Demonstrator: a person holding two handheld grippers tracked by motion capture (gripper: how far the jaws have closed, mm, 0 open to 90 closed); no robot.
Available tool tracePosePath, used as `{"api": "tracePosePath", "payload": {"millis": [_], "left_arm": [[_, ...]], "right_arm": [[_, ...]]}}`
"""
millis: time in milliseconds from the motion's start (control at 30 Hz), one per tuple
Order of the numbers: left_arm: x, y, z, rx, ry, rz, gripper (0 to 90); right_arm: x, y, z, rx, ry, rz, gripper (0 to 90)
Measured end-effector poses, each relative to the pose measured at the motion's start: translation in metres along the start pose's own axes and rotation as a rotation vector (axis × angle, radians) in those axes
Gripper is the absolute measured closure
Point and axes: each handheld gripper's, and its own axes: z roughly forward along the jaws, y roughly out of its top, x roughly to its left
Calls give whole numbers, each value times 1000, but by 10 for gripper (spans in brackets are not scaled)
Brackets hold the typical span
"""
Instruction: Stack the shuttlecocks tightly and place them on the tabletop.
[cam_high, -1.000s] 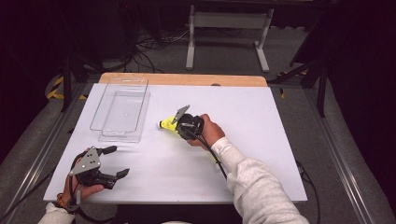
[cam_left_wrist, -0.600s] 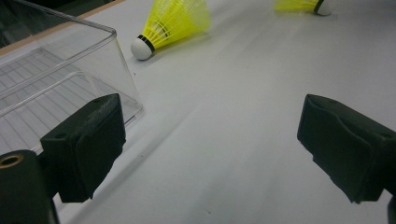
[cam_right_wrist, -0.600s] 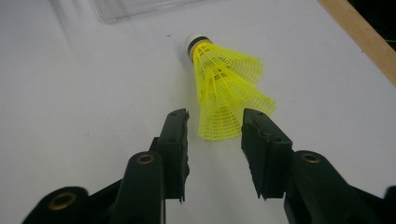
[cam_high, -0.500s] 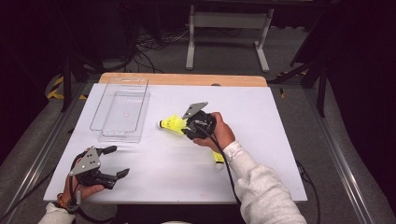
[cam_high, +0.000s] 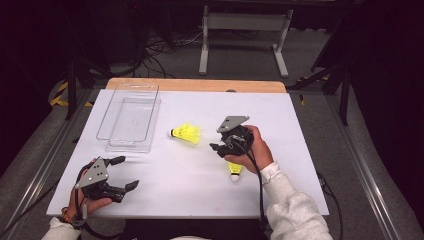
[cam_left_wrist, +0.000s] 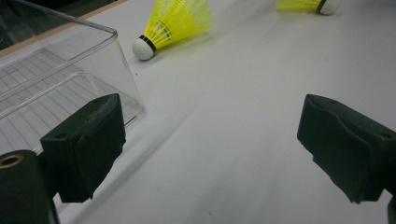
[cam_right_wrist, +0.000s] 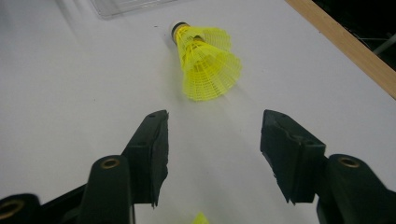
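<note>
Right gripper view: right gripper (cam_right_wrist: 212, 156) jaws apart, just been opening, nothing between; shuttlecock (cam_right_wrist: 205, 60) lies at 12 o'clock. Left gripper (cam_high: 107, 175) gapes empty. A nudge could roll it.

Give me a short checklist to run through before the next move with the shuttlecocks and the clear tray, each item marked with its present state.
1. Right gripper empty: ok; its jaws have just been opening and nothing sits between them.
2. Released yellow shuttlecock at rest on the white table: ok; it lies on its side, cork toward the clear tray.
3. That shuttlecock inside the tray: not ok; it lies beside it, apart.
4. Second shuttlecock free to grasp: cannot tell; the right hand covers part of it.
5. Left gripper open and out of the way: ok; it rests near the table's front left corner.
</note>
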Motion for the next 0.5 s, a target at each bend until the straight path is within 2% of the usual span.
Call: {"api": "tracePosePath", "payload": {"millis": [167,267,500], "left_arm": [[-1,0,0,-3,9,4,88],[-1,0,0,0,15,3,88],[-2,2,0,-2,20,6,89]], "right_arm": [[-2,-11,-8,-21,-9,5,361],[-2,-18,-13,-22,-27,17,291],[-2,-28,-21,-13,-47,11,220]]}}
